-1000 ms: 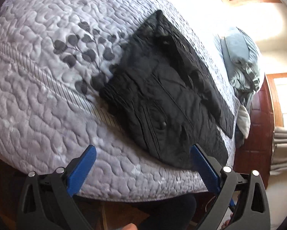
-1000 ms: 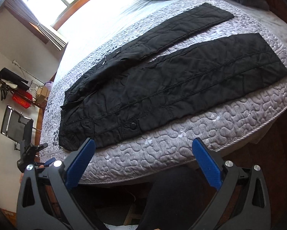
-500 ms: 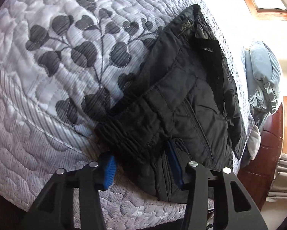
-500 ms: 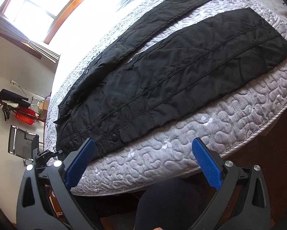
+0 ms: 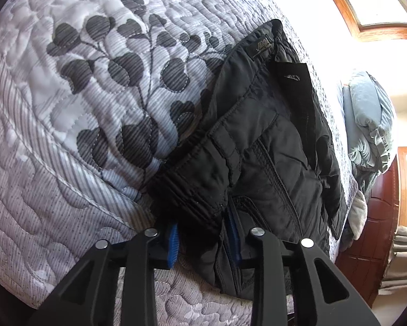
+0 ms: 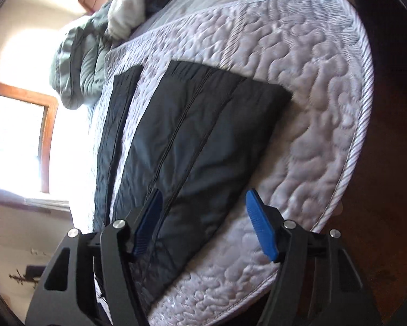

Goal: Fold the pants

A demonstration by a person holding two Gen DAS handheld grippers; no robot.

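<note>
Black quilted pants (image 5: 260,146) lie flat on a grey quilted bedspread (image 5: 67,108). In the left wrist view my left gripper (image 5: 203,240) is shut on the near corner of the waistband, its blue pads mostly hidden by the cloth. In the right wrist view the two pant legs (image 6: 192,141) run away from me side by side. My right gripper (image 6: 203,217) is open and low over the near leg, left pad (image 6: 149,217) over the cloth and right pad (image 6: 260,228) over the bedspread (image 6: 312,108).
A heap of grey-green bedding (image 6: 78,62) lies at the far end of the bed, also seen in the left wrist view (image 5: 371,125). The bed edge (image 6: 350,163) drops to a dark wooden floor. Windows (image 6: 13,141) stand beyond the bed.
My left gripper moved in to the waistband corner and closed on it. My right gripper swung toward the leg end of the pants and came down close over the near leg, still open.
</note>
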